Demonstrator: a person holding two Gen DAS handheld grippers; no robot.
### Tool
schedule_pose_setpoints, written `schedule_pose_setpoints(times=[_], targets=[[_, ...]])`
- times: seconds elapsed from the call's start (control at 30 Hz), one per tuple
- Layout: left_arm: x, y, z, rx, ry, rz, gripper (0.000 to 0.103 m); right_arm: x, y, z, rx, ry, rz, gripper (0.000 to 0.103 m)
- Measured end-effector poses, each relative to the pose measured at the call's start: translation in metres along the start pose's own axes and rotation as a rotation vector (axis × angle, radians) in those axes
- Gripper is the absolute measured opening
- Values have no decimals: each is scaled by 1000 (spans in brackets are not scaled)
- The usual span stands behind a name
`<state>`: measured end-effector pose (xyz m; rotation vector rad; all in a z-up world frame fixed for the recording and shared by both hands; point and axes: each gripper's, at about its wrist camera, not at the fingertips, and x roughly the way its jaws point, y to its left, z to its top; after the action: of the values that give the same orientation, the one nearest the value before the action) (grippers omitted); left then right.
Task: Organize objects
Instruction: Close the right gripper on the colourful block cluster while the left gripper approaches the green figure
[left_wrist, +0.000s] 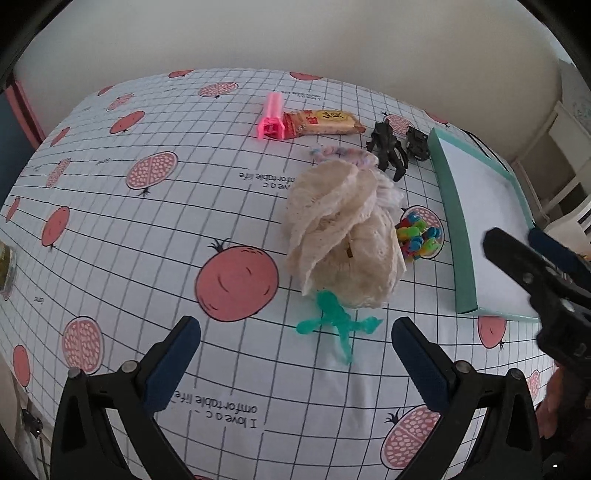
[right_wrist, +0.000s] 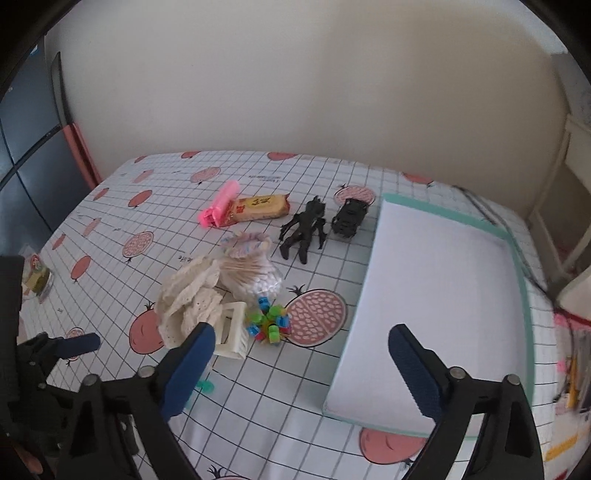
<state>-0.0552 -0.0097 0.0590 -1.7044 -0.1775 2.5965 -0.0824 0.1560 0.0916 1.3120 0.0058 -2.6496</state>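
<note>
The left gripper (left_wrist: 295, 354) hovers with fingers spread wide and empty, a translucent green toy figure (left_wrist: 338, 325) lying on the desk (left_wrist: 147, 229) between them, limbs splayed, touching the cream lace cloth (left_wrist: 343, 236). The right gripper (right_wrist: 301, 363), also wide and empty, hangs beside the teal tray (right_wrist: 524, 295).

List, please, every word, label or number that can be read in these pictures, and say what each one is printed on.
"I love a c... omfortable life": printed upside down on the tablecloth, near the left gripper.
The same phrase further back on the cloth, by the cream lace fabric: only partly legible.
Snack bar wrapper: yellow and red label with characters too blurred to read.
Small script marks on the cloth: too small to read.
</note>
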Motion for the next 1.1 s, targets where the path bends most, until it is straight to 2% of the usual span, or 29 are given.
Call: schedule_pose_setpoints(times=[0.23, 0.3, 0.67, 0.93, 1.1], targets=[[23, -8, -2, 19, 42, -6, 101, 28, -5, -6, 31, 52, 52, 84], [29, -10, -4, 16, 62, -14, 94, 33, -3, -6, 33, 58, 66, 84], [41, -23, -9, 68, 77, -11, 82, 55, 5, -9, 17, 105, 115, 74], [44, -24, -14, 62, 93, -31, 72, 65, 4, -12, 41, 124, 132, 68], [43, -29, -15, 75, 88, -50, 61, 68, 2, -11, 63, 119, 139, 66]])
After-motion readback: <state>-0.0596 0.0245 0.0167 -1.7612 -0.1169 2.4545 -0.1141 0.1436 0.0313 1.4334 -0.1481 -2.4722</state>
